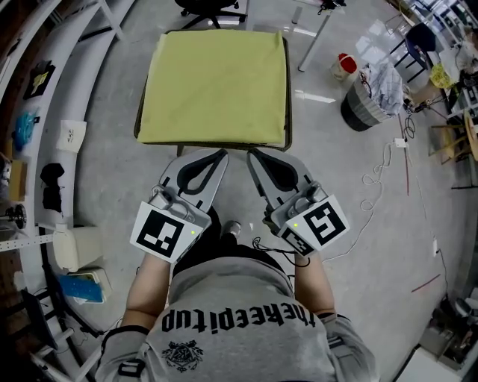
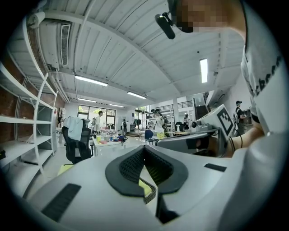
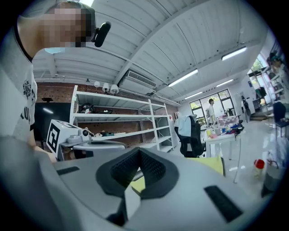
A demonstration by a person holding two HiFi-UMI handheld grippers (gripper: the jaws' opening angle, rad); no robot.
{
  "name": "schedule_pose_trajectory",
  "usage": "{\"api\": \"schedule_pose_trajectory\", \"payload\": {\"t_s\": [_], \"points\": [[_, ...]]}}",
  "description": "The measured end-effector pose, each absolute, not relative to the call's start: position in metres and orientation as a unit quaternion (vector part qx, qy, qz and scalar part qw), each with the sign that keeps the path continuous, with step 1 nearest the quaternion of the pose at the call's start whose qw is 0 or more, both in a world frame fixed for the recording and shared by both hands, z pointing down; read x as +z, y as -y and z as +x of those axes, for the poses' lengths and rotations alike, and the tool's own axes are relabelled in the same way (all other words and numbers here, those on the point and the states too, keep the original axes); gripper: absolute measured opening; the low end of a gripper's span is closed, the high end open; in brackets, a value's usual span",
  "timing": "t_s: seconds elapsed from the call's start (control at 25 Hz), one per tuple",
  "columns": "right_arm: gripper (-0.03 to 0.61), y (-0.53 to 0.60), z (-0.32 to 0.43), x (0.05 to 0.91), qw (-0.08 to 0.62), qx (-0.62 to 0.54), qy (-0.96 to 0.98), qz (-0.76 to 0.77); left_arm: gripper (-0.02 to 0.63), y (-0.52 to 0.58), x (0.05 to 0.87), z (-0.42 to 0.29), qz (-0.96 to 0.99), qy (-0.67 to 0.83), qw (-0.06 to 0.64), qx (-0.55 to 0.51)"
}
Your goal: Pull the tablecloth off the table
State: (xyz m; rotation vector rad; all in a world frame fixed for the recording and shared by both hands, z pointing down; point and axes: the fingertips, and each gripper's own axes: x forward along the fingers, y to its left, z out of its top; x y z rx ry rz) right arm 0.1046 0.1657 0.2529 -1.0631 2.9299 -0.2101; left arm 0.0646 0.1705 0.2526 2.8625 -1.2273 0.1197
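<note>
A yellow-green tablecloth (image 1: 216,82) covers a small square table (image 1: 137,128) in the head view. Both grippers point level at its near edge from just short of it. My left gripper (image 1: 222,154) is shut with nothing between its jaws, and my right gripper (image 1: 252,154) beside it is shut and empty too. In the left gripper view the black pads (image 2: 131,164) meet at the left gripper's tip (image 2: 143,149), with a strip of the cloth (image 2: 145,187) showing beyond them. The right gripper view shows the right gripper (image 3: 139,151) closed and the cloth (image 3: 210,164) ahead to the right.
An office chair (image 1: 209,11) stands beyond the table. A bin with a white bag (image 1: 370,101) and a red-capped bottle (image 1: 345,66) sit at the right, and a white cable (image 1: 373,186) trails on the floor. White shelving (image 1: 45,149) runs along the left.
</note>
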Motion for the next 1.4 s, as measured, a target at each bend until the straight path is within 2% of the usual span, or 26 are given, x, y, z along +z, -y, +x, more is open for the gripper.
{"api": "schedule_pose_trajectory", "payload": {"t_s": [1.4], "points": [[0.009, -0.006, 0.048, 0.274, -0.020, -0.089, -0.905, -0.415, 0.014, -0.007, 0.276, -0.030, 0.925, 0.373, 0.039, 0.054]]}}
